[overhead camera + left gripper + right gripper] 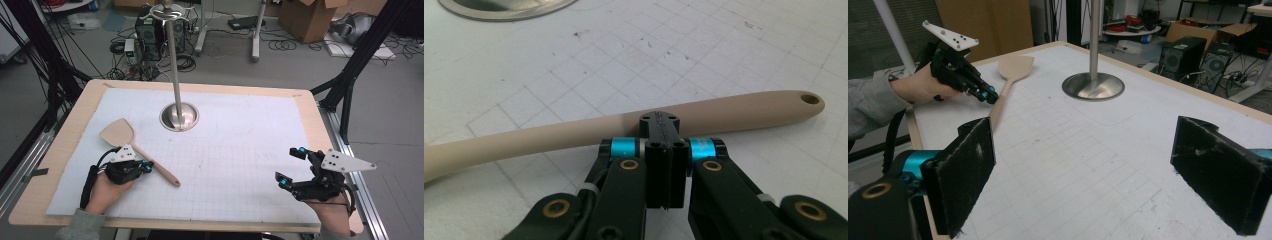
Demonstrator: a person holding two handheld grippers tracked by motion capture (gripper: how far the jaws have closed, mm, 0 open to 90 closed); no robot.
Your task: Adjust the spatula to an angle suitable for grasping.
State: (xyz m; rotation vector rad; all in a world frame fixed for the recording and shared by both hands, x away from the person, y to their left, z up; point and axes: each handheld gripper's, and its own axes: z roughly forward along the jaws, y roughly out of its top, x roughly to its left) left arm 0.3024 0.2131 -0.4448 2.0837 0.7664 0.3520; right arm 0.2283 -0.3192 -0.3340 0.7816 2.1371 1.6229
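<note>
While shut tight at the wooden spatula [574, 132] handle, left gripper [664, 131]; hard to tell if pinching. Right gripper [290, 167]: wide open, empty.

Beige spatula [136, 147], white gridded mat [235, 150]

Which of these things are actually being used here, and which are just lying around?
In use, I'd guess:
wooden spatula
left gripper, shut beside its handle
right gripper, open
metal stand

Lying about:
cardboard box
computer tower
floor cables
</note>
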